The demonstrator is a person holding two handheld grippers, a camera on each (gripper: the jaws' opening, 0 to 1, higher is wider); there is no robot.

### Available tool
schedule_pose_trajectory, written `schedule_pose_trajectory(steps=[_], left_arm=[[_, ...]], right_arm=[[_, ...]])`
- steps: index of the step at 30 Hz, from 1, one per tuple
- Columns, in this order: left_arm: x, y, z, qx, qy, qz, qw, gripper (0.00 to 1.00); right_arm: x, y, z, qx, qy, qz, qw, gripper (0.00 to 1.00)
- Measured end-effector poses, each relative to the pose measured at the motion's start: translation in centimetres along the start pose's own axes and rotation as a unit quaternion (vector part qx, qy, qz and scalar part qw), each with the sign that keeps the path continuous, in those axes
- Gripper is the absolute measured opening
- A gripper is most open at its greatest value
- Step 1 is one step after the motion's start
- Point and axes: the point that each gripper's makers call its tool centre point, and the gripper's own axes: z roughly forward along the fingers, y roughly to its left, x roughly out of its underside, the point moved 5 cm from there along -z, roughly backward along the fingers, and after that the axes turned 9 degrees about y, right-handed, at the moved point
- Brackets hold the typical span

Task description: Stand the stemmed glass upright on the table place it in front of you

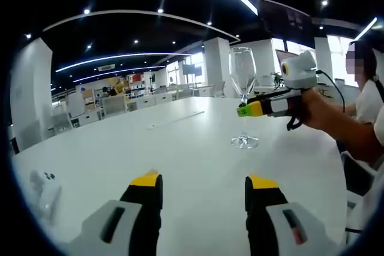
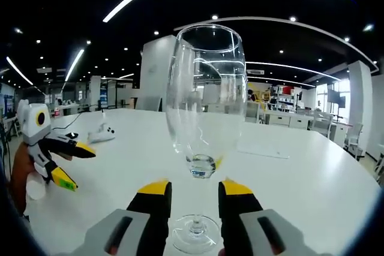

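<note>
A clear stemmed glass [image 1: 243, 73] stands upright on the white table [image 1: 180, 154], foot flat on the top. My right gripper [image 1: 247, 111] reaches in from the right at stem height, held by a hand. In the right gripper view the glass [image 2: 206, 94] rises close in front, and its thin stem stands between the yellow-tipped jaws of the right gripper [image 2: 195, 188], with a gap on both sides. My left gripper [image 1: 204, 181] hovers low over the table, short of the glass, jaws wide apart and holding nothing. It appears again as the left gripper [image 2: 77, 166] at that view's left edge.
A small white device [image 1: 45, 191] lies on the table [image 2: 312, 172] near my left gripper, seen again as the white device [image 2: 102, 133]. A flat pale strip [image 1: 177, 119] lies farther back. A person [image 1: 367, 106] sits at the right. Desks and chairs fill the room behind.
</note>
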Motion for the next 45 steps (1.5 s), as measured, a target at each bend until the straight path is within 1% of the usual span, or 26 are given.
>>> schedule_pose_trajectory(steps=[13, 18, 25, 28, 34, 41, 45], left_arm=[[0.1, 0.1, 0.0, 0.001, 0.001, 0.000, 1.0000, 0.55], [0.1, 0.1, -0.1, 0.001, 0.002, 0.000, 1.0000, 0.55], [0.1, 0.1, 0.0, 0.001, 0.003, 0.000, 1.0000, 0.55], [0.1, 0.1, 0.0, 0.002, 0.004, 0.001, 1.0000, 0.55], [0.1, 0.1, 0.1, 0.001, 0.003, 0.000, 1.0000, 0.55], [0.0, 0.0, 0.2, 0.001, 0.004, 0.000, 1.0000, 0.55], [0.0, 0.1, 0.2, 0.000, 0.003, 0.000, 1.0000, 0.55]], right_arm=[[0.0, -0.2, 0.6, 0.002, 0.001, 0.002, 1.0000, 0.33], [-0.1, -0.2, 1.0, 0.005, 0.001, -0.001, 1.0000, 0.31], [-0.1, -0.3, 1.1, 0.006, 0.000, -0.002, 1.0000, 0.30], [0.0, -0.4, 1.2, 0.011, 0.002, -0.006, 0.9999, 0.27], [-0.1, -0.3, 1.2, 0.010, -0.001, -0.007, 0.9999, 0.26], [-0.2, -0.5, 1.2, 0.018, -0.005, -0.014, 0.9997, 0.22], [-0.2, -0.5, 1.2, 0.019, -0.007, -0.015, 0.9997, 0.21]])
